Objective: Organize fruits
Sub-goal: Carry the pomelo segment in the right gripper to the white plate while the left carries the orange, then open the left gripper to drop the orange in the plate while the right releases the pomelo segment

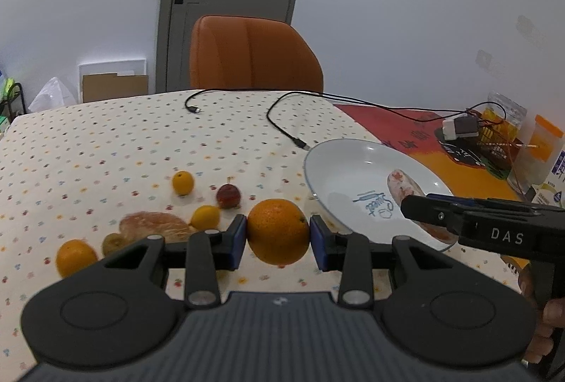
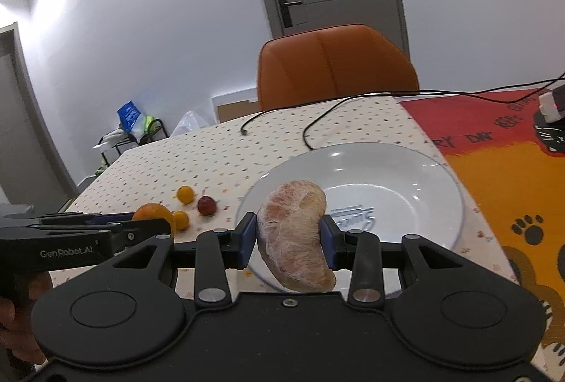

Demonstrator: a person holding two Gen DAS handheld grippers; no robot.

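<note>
A: Report tool states, nearest items first.

B: The left tool (image 1: 278, 235) is closed on a whole orange (image 1: 278, 231), one blue pad on each side of it. The fruit appears lifted clear of the counter (image 1: 106, 141). The right tool (image 2: 289, 237) is closed on a peeled pomelo segment (image 2: 295, 235), gripped across its upper part.

A: Which relation governs the next move?

B: For the right tool, the segment against the plate (image 2: 406, 177). In the right wrist view the white plate lies directly ahead, from 12 to 1 o'clock, and the segment hangs over its near rim. The segment's long axis runs steeply, from about 12 o'clock down toward 5 o'clock. In my judgement only a short advance and descent is needed to set it down. For the left tool, the plate lies at about 2 o'clock, so the right tool is the nearer one.

A: Plate contents?

B: The plate itself appears empty; only a printed motif shows in its well.

A: Fruit on the counter?

B: In the left wrist view, at 9 to 11 o'clock: a second pomelo segment (image 1: 153, 226), a second orange (image 1: 76, 256), two small yellow-orange fruits (image 1: 182, 183) (image 1: 205, 216), and a small red fruit (image 1: 229, 196). A greenish fruit (image 1: 113, 242) is partly hidden. Cables (image 1: 282, 127) lie beyond.
</note>
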